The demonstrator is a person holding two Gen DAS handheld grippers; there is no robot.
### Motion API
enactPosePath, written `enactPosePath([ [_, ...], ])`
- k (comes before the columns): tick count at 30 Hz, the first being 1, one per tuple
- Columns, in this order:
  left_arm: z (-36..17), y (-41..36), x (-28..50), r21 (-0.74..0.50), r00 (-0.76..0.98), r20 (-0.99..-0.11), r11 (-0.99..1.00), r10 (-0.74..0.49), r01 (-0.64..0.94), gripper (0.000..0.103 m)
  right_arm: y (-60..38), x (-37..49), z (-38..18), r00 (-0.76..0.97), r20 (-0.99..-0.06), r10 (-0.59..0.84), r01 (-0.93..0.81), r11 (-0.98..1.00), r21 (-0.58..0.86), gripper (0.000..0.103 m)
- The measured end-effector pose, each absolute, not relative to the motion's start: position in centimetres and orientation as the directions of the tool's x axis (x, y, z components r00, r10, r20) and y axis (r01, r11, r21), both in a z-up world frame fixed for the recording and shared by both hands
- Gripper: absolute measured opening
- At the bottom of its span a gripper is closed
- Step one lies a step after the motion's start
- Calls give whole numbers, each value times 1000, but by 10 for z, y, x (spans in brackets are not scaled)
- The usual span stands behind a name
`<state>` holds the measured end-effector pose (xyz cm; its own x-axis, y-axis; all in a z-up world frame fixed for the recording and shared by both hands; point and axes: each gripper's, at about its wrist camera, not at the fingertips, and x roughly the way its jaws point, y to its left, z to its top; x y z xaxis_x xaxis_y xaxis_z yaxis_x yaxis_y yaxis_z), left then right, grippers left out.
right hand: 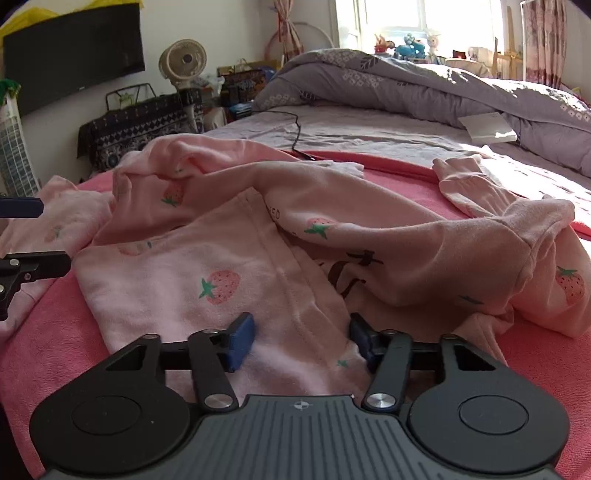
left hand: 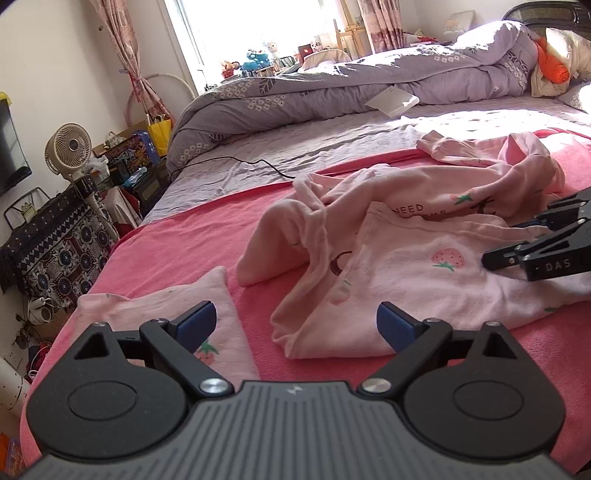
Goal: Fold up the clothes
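Pink strawberry-print clothes point(left hand: 399, 266) lie rumpled on a pink blanket point(left hand: 177, 258) in the left wrist view, a sleeve bunched toward the far side and a smaller pink piece point(left hand: 162, 306) lying apart just ahead of the left gripper point(left hand: 295, 325). Its blue-padded jaws stand wide apart with nothing between them, hovering over bare blanket between the two pieces. The right gripper point(left hand: 517, 251) reaches in from the side above the print.

From the right wrist view, the right gripper point(right hand: 301, 338) is spread wide too, holding nothing, its pads straddling a seam of the pale panel point(right hand: 207, 273). A darker pink layer with lettering point(right hand: 369, 236) drapes over behind.

The fabric looks like thin, soft knit: light, limp, likely to sag and slide, so I judge hems, seams or shoulder corners the surest places to pinch.

The blanket covers a bed with a grey-lilac sheet point(right hand: 369, 129) and heaped quilt point(right hand: 406, 81); a fan point(right hand: 183, 59), a wall screen point(right hand: 74, 55) and a sunny window point(right hand: 424, 14) lie beyond.
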<state>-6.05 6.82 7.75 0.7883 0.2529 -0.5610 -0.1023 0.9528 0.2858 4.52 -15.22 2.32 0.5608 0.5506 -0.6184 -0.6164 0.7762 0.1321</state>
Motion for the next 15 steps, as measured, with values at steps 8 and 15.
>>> enactPosePath([
  [8, 89, 101, -69, 223, 801, -520, 952, 297, -208, 97, -176, -39, 59, 263, -527, 808, -838, 462, 289, 10],
  [15, 101, 112, -81, 169, 824, -491, 959, 283, -228, 97, -162, -117, 49, -5, -591, 806, -942, 195, 274, 20],
])
